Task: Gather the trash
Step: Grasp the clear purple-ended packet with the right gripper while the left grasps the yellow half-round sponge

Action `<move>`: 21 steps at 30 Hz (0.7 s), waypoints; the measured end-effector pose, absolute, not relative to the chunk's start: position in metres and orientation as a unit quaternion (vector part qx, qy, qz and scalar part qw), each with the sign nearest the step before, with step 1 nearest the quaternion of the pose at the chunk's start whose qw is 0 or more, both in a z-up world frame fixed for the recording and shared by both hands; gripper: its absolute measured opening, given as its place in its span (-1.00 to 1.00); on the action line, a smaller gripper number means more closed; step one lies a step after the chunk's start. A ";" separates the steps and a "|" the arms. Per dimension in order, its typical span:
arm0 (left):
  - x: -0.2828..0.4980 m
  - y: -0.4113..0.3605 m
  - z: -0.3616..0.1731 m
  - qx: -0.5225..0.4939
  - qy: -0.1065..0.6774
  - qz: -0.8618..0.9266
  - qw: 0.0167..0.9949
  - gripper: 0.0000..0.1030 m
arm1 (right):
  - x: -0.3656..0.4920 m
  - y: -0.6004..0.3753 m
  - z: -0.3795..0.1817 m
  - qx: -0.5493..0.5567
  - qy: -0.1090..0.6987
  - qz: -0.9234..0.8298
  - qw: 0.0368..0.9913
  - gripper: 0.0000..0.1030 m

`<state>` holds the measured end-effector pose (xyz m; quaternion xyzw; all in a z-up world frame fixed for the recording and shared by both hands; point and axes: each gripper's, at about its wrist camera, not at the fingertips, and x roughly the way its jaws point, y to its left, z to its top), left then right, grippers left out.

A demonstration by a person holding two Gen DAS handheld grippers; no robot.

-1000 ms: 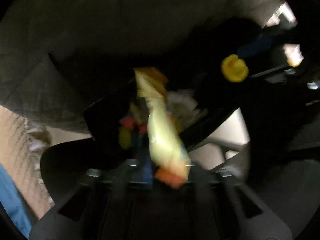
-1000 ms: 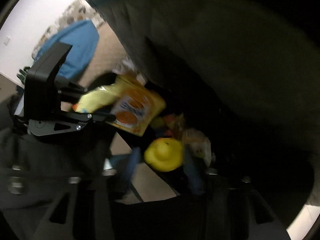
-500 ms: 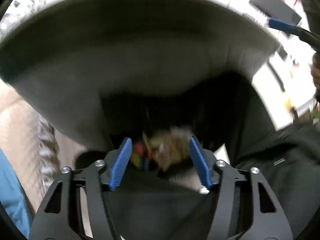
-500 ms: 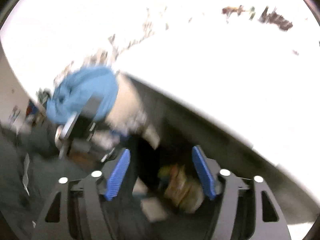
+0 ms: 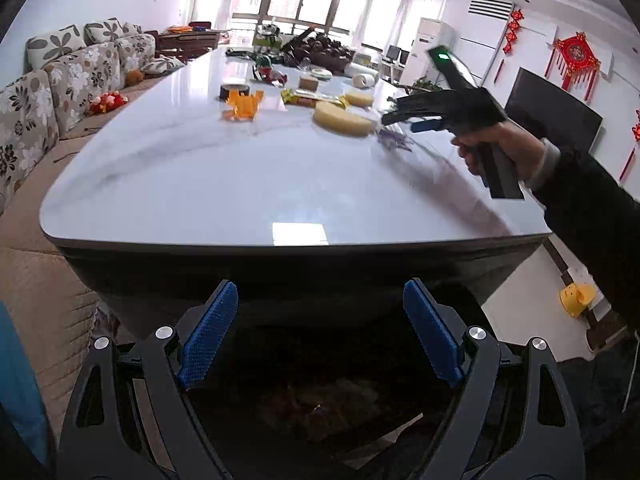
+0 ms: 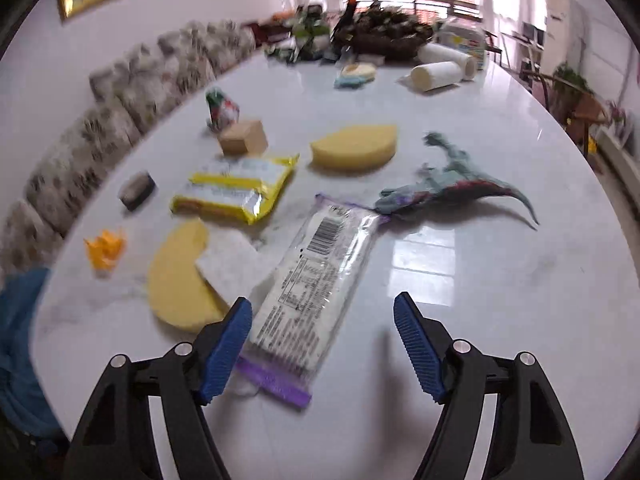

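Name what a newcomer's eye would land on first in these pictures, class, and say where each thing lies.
The clear plastic wrapper with purple ends lies on the glossy white table, just ahead of the right gripper, whose jaws are open. Beside it sprawls a grey-green toy dinosaur; yellow half-round sponges sit around.

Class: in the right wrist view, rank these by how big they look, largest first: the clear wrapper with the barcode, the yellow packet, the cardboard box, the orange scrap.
1. Clear wrapper, though it lies nearest the camera.
2. Yellow packet.
3. Cardboard box and orange scrap: too alike to rank.
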<state>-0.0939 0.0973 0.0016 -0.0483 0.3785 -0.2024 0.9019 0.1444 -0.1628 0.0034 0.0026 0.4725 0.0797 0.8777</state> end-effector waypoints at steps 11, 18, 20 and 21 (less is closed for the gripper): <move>-0.081 0.099 -0.001 -0.077 0.376 -0.223 0.896 0.61 | 0.139 -0.137 0.004 -0.110 0.462 0.111 0.873 -0.06; -0.020 0.053 0.036 -0.058 0.348 -0.201 0.914 0.61 | 0.065 -0.204 0.007 0.005 0.453 0.176 0.874 -0.11; 0.013 0.027 0.041 -0.030 0.342 -0.194 0.919 0.61 | 0.043 -0.233 0.009 0.067 0.449 0.190 0.870 -0.11; 0.031 0.013 0.042 -0.011 0.342 -0.197 0.919 0.61 | 0.034 -0.242 0.009 0.086 0.449 0.193 0.868 -0.11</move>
